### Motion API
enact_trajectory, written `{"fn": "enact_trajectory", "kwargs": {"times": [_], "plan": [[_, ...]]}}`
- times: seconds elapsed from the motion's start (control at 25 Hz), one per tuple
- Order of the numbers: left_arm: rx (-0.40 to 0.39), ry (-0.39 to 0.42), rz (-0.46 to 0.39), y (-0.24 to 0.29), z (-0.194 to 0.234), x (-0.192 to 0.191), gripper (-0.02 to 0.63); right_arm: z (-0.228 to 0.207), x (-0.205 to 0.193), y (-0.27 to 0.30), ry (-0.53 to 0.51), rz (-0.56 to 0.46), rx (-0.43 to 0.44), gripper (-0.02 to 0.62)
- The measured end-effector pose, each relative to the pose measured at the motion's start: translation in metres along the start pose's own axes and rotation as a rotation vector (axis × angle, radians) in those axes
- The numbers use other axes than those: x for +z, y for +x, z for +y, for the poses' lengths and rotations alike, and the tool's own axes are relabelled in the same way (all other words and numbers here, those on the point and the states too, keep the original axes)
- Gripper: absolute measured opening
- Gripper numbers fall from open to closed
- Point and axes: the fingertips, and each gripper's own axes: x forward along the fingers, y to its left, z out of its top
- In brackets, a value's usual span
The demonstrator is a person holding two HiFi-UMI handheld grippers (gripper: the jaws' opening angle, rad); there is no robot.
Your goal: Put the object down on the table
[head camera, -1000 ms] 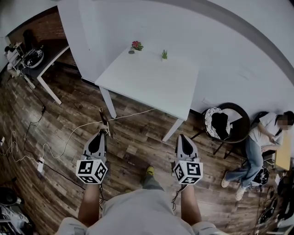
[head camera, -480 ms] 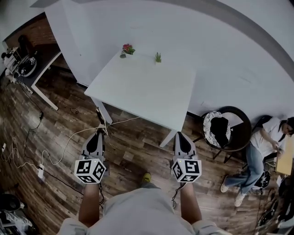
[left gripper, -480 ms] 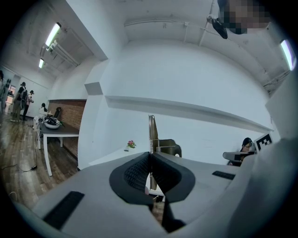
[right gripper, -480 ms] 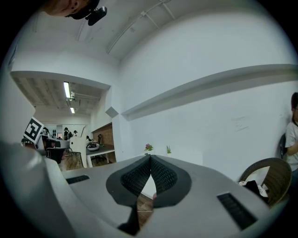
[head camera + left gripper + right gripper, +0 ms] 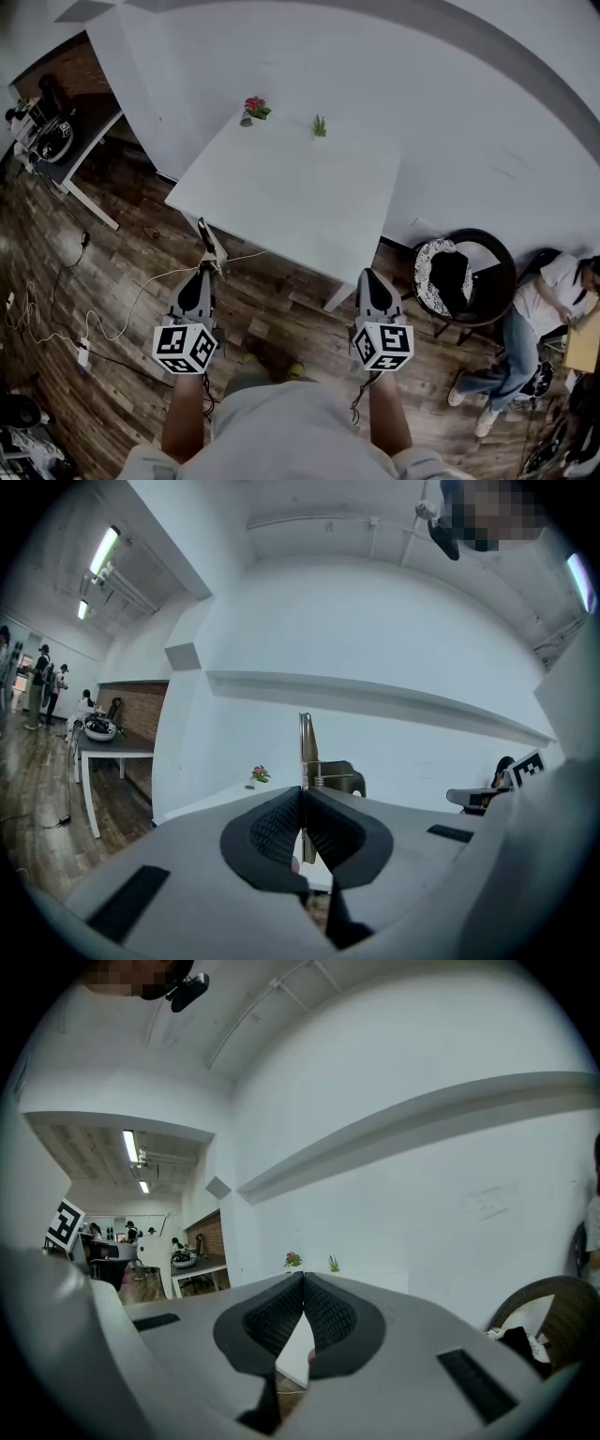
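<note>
A thin flat metal strip (image 5: 209, 242) sticks forward out of my left gripper (image 5: 204, 270), which is shut on it. In the left gripper view the strip (image 5: 307, 747) stands upright between the closed pads of the left gripper (image 5: 303, 794). My right gripper (image 5: 372, 275) is shut with nothing in it, and its pads (image 5: 281, 1312) meet in the right gripper view. Both grippers hang over the wooden floor, just short of the near edge of the white table (image 5: 291, 187). The table also shows beyond the jaws in both gripper views (image 5: 207, 801) (image 5: 371, 1277).
At the table's far edge stand a small pink flower pot (image 5: 251, 108) and a small green plant (image 5: 320, 125). A round dark chair (image 5: 462, 267) and a seated person (image 5: 553, 291) are at the right. A white cable (image 5: 141, 291) crosses the floor. Another desk (image 5: 66, 141) stands far left.
The table has come closer to both grippers and now lies just ahead of their tips. Both grippers keep their grip and spacing.
</note>
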Motion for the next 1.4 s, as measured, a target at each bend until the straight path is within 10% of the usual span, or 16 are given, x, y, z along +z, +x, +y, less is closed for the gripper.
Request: {"fn": "enact_trajectory", "kwargs": {"times": [1.4], "plan": [[-0.083, -0.031, 0.050, 0.163, 0.080, 0.014, 0.020, 0.007, 0.002, 0.165, 0.007, 0.040, -0.054, 0.008]]}}
